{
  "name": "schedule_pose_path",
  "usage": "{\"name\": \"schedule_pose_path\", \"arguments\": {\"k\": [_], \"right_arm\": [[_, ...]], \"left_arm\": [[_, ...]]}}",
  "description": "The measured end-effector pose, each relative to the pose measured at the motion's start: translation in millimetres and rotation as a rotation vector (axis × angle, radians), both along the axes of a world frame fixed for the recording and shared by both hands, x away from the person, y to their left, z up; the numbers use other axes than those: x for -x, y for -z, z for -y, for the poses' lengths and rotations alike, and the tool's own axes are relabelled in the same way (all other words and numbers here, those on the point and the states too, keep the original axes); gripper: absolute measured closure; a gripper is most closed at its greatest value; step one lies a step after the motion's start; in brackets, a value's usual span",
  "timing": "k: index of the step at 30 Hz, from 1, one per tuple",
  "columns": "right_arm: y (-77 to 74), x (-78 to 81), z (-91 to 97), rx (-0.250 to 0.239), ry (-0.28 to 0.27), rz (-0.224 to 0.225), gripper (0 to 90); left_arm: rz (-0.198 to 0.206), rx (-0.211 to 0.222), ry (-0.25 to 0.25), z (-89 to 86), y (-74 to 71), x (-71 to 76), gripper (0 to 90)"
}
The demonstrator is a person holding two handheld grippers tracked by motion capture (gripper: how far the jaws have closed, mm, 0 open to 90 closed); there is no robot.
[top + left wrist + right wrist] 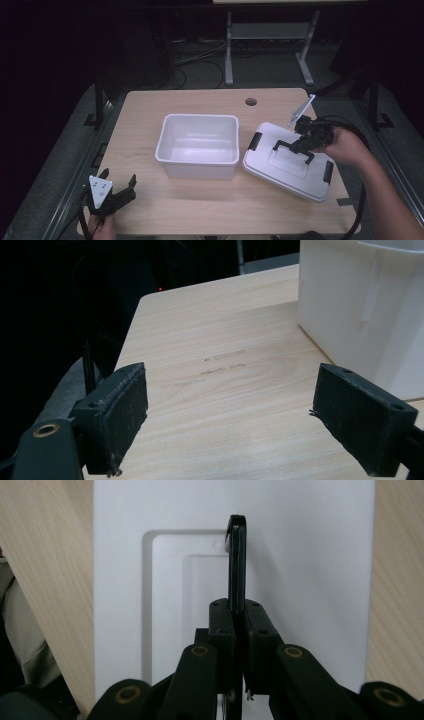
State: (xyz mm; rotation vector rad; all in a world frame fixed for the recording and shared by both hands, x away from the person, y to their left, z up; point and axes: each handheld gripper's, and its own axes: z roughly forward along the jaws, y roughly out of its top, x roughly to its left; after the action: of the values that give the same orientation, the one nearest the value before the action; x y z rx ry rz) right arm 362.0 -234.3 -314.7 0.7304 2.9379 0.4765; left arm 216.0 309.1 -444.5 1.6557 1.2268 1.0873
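Observation:
A white open bin (197,161) stands in the middle of the wooden table (150,110). To its right is a white lid (280,172) with a black handle (292,148) on top. My right gripper (306,142) is shut on that handle. In the right gripper view the jaws (236,615) pinch the thin black handle (236,555) above the lid (310,570). I cannot tell if the lid rests on the table. My left gripper (119,176) sits open at the table's front left corner. In its own view the left gripper (240,415) holds nothing, and the bin's wall (360,315) stands to the right.
The lid has black latches at its ends (255,141) (328,171). A round cable hole (251,101) sits near the table's far edge. Beyond the table are another table's grey legs (229,50) and cables on the floor. Bare tabletop (220,340) lies ahead of the left gripper.

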Motion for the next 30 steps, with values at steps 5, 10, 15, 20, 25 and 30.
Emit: {"name": "schedule_pose_path", "arguments": {"k": [5, 10, 15, 20, 25, 30], "right_arm": [[-8.9, 2.6, 3.9, -0.005, -0.004, 0.014, 84.3], [-16.4, 5.7, 7.3, -0.007, 0.003, 0.024, 84.3], [-23.5, 8.3, 7.8, -0.007, 0.002, 0.02, 84.2], [-33.4, 9.6, 8.0, -0.013, -0.003, 0.034, 84.2], [-41.0, 11.1, 7.0, -0.009, -0.008, 0.037, 84.2], [-51.6, 15.2, 7.0, -0.017, -0.015, 0.051, 84.2]], "left_arm": [[0.0, -0.001, 0.001, 0.4, 0.0, 0.0, 13.6], [0.0, -0.001, 0.001, 0.4, 0.0, 0.0, 13.6], [-0.001, -0.008, 0.003, 0.7, 0.0, 0.1, 13.6], [-0.004, -0.007, 0.004, 0.6, 0.5, -0.8, 13.5], [-0.004, -0.01, 0.007, 1.5, 0.5, -0.9, 13.6], [-0.001, -0.009, 0.007, 1.2, 0.5, -0.7, 13.5]]}}
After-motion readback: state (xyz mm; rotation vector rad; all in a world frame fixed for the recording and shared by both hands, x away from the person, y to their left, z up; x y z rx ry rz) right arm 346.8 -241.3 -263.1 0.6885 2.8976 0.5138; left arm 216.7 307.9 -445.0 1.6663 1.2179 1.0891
